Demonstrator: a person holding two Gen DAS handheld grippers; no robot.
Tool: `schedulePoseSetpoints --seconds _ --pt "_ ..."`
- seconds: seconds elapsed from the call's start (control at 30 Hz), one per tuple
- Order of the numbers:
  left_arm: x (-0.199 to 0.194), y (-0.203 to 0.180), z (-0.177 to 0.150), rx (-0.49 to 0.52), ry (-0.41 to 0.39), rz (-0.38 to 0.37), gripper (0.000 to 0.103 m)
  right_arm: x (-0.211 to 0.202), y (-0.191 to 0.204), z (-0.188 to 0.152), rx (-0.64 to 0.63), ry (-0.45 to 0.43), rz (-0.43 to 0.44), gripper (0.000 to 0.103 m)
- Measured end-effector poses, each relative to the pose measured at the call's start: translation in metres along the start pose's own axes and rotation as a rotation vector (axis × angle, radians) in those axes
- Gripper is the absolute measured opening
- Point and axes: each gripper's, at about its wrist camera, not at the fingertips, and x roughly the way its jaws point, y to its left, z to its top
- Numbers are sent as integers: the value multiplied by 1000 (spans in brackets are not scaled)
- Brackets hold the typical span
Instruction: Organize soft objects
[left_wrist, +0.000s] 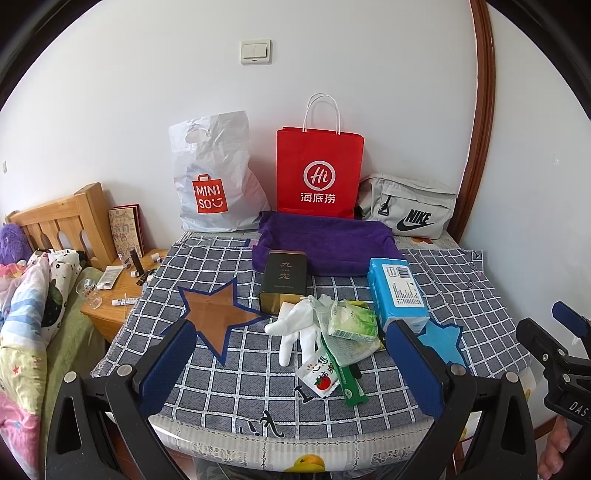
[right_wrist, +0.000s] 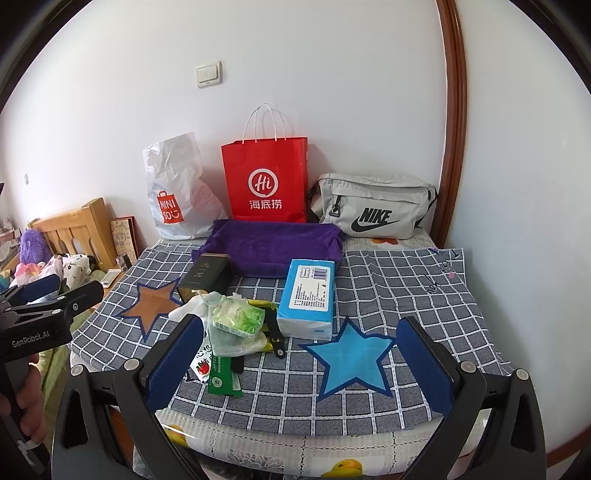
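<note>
A white glove (left_wrist: 295, 326) (right_wrist: 192, 306) lies mid-table beside a green tissue pack (left_wrist: 352, 321) (right_wrist: 240, 317) on a mesh bag. A blue tissue pack (left_wrist: 397, 290) (right_wrist: 308, 297) stands to their right. Behind them a purple towel (left_wrist: 325, 243) (right_wrist: 273, 245) lies flat. A dark tin (left_wrist: 284, 282) (right_wrist: 207, 278) stands at the towel's front left. My left gripper (left_wrist: 291, 369) hangs open over the table's near edge, in front of the glove. My right gripper (right_wrist: 299, 365) is open above the blue star (right_wrist: 351, 360). Neither holds anything.
A brown star (left_wrist: 218, 314) (right_wrist: 149, 301) marks the checked cloth (left_wrist: 221, 387) at left. Sachets (left_wrist: 321, 380) (right_wrist: 218, 380) lie near the front edge. A Miniso bag (left_wrist: 214, 184), red paper bag (left_wrist: 319, 177) and grey Nike bag (left_wrist: 410, 210) line the wall. A nightstand (left_wrist: 118, 291) and bed stand left.
</note>
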Motion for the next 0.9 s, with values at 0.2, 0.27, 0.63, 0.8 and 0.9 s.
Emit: schedulePoseSetpoints --seconds 0.2,0.27,0.63,0.8,0.9 --pt "6 -8 -2 23 10 1 103 0 -2 -1 0 -20 17 103" --pt "13 -10 -3 29 23 -1 103 4 -3 -3 3 -17 26 103" --pt "80 6 -20 13 152 33 103 52 -8 -22 24 51 65 102" --pt "109 26 -31 -33 196 67 102 90 5 -30 12 121 92 100" --pt "125 35 -37 -51 227 67 102 110 16 -35 -2 139 116 100"
